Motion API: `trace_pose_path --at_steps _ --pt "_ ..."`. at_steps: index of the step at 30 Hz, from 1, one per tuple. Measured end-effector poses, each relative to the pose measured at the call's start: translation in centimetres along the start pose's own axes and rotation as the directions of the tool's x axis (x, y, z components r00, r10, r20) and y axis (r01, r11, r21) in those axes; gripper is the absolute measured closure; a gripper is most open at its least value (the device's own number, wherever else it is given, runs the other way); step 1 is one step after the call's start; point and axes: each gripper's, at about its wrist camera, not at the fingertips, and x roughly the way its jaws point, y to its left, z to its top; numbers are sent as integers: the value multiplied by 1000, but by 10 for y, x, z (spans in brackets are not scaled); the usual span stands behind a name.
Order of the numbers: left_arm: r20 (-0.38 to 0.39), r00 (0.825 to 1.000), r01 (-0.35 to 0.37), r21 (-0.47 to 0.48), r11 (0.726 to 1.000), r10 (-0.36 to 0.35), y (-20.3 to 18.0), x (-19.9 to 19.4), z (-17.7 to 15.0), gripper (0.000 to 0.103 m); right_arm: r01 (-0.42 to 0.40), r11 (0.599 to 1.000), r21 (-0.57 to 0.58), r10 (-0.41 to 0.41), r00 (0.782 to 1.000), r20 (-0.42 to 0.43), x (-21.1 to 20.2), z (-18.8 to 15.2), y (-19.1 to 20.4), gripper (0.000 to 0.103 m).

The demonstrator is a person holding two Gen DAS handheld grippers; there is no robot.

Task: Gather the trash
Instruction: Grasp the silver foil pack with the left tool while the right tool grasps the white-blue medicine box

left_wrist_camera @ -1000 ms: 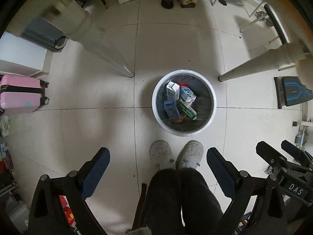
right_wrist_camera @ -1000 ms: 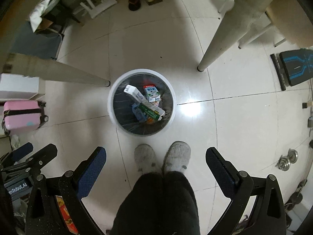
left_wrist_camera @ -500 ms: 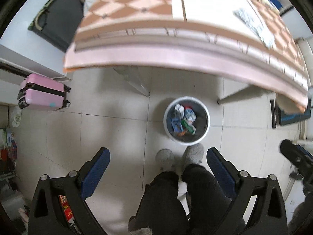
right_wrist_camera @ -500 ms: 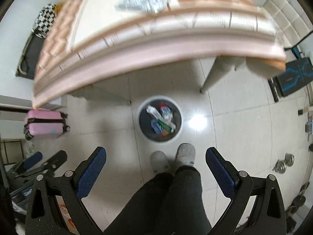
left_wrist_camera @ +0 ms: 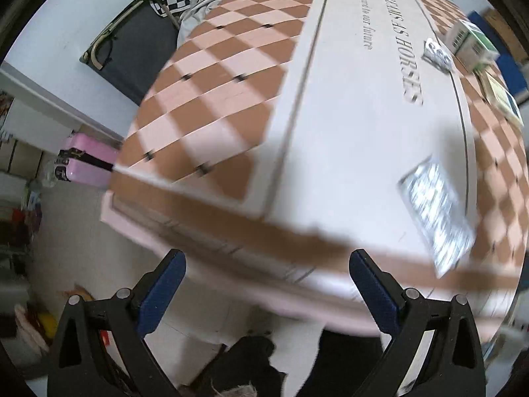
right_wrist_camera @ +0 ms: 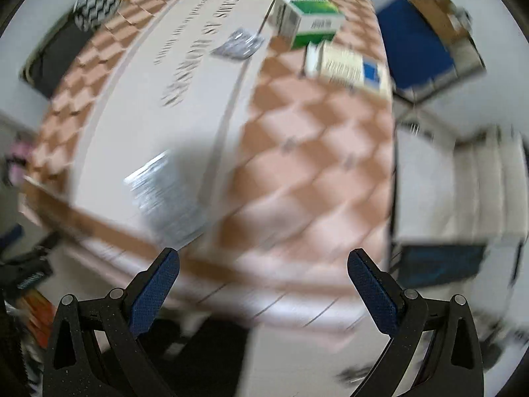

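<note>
Over the near edge of the table with the pink-and-brown checked cloth (left_wrist_camera: 211, 99) we hold both tools, and we judge this to be the reaching step: nothing is gripped, and the trash is lying on the tabletop ahead of us. The left gripper (left_wrist_camera: 266, 284) has its blue-padded jaws spread wide and empty; the right gripper (right_wrist_camera: 263, 281) likewise stands wide with nothing between its pads.

The nearest piece is a flat, silvery foil blister sheet (left_wrist_camera: 436, 218), lying on the pale lettered centre strip of the cloth, close to the near edge. It shows between the two tools, to the right in the left view and to the left in the right view (right_wrist_camera: 165, 198). A smaller crumpled foil blister pack (right_wrist_camera: 239, 44) lies farther up the strip. Beside it stands a green-and-white cardboard box (right_wrist_camera: 307, 16), and a flat cream carton with a blue corner (right_wrist_camera: 347, 66) lies just nearer on the checks.

Both views are blurred, so we cannot read finer detail. The foil sheet looks thin and slick and lies flat, so we judge the next move calls for coming down low at one edge and pinching there, as a grasp from above may slide off. The boxes look rigid and easier to clamp across their sides.
</note>
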Motion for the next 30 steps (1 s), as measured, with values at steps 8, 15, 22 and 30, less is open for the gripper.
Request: trace_pose_path --at_steps 8,15,22,30 --pt "-164 986 -1 -154 988 -24 -74 31 60 2 74 914 -400 -123 987 -100 91 145 -79 0" --pt "-210 978 -56 -175 983 18 -98 43 76 2 8 780 -626 -116 984 -132 141 194 -86 0" --pt "-230 973 -59 -199 978 12 -100 38 72 2 -84 718 -691 -82 976 -204 168 207 -86 1" --pt "-290 947 45 -307 951 -138 -84 48 52 3 -178 840 -512 22 955 -295 163 198 -116 14"
